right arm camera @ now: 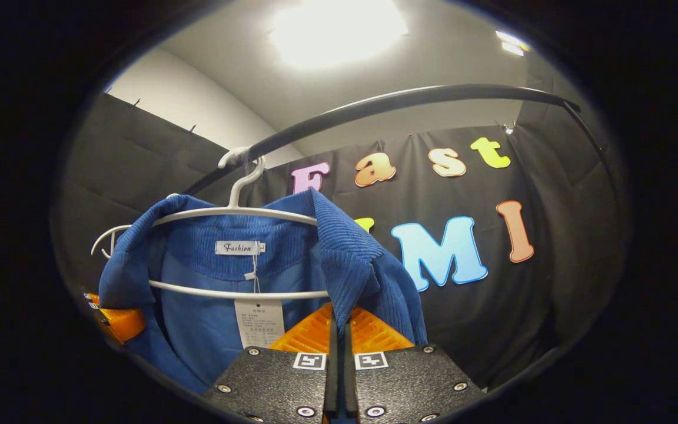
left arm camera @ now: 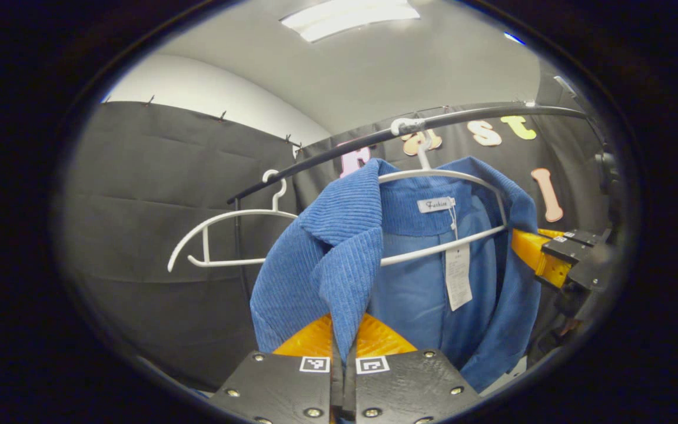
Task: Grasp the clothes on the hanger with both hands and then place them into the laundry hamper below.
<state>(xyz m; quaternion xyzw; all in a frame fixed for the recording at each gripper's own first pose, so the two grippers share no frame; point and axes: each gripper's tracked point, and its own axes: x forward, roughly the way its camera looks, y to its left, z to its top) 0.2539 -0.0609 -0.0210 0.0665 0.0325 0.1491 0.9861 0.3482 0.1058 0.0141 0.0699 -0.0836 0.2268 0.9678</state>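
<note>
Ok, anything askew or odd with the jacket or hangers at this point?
Nothing damaged. The blue jacket hangs open on its white hanger, lapels pulled forward because the left gripper and right gripper each pinch a front edge. A paper tag dangles inside. The empty hanger beside it hangs normally.

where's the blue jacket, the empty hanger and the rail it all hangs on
blue jacket [left arm camera: 339, 253]: left gripper view, on the ribbed lapel above the gripper's fingers.
empty hanger [left arm camera: 221, 219]: left gripper view, on its white upper arm, left of the jacket.
rail [right arm camera: 386, 103]: right gripper view, on the dark curved bar overhead.
</note>
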